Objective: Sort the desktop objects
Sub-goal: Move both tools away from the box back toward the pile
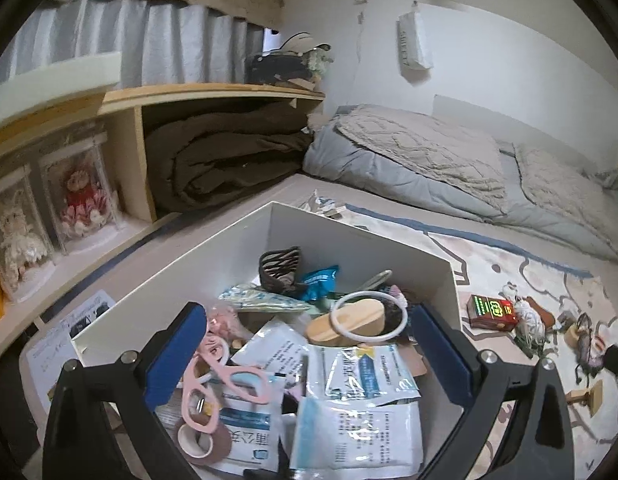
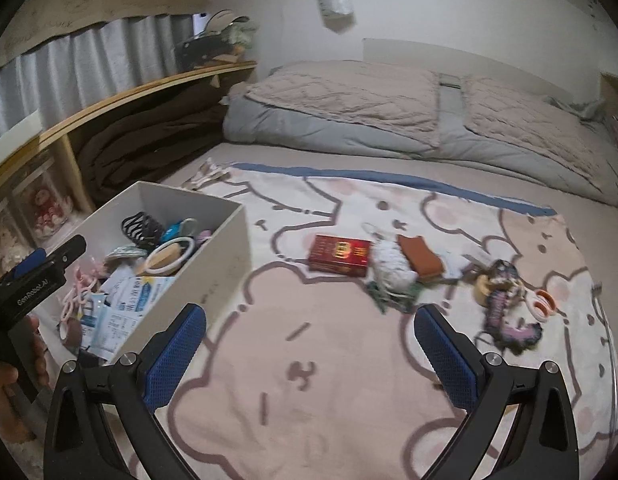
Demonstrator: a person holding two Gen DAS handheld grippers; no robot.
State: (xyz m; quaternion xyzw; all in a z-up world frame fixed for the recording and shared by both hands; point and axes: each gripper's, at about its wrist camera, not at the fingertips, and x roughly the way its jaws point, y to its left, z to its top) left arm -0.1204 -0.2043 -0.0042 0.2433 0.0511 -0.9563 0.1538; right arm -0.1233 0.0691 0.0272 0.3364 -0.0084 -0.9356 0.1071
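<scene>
Box: white box (image 2: 213, 264) sits on the patterned blanket (image 2: 309, 380), filled with packets, pink scissors (image 1: 229, 376), a white ring (image 1: 369, 316) and a tape roll (image 1: 201, 440).
Left gripper: left gripper (image 1: 305, 344) hangs over the box, fingers spread wide, nothing between them.
Right gripper: right gripper (image 2: 309, 344) hovers over bare blanket, fingers wide apart, holding nothing.
Loose things: red box (image 2: 339, 254), an orange pouch (image 2: 419, 258) and a purple trinket (image 2: 505, 312) lie on the blanket, right of the white box.

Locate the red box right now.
Right wrist view, centre: the red box lies on the bear-print blanket, between the white bin and a white bundle.
</scene>
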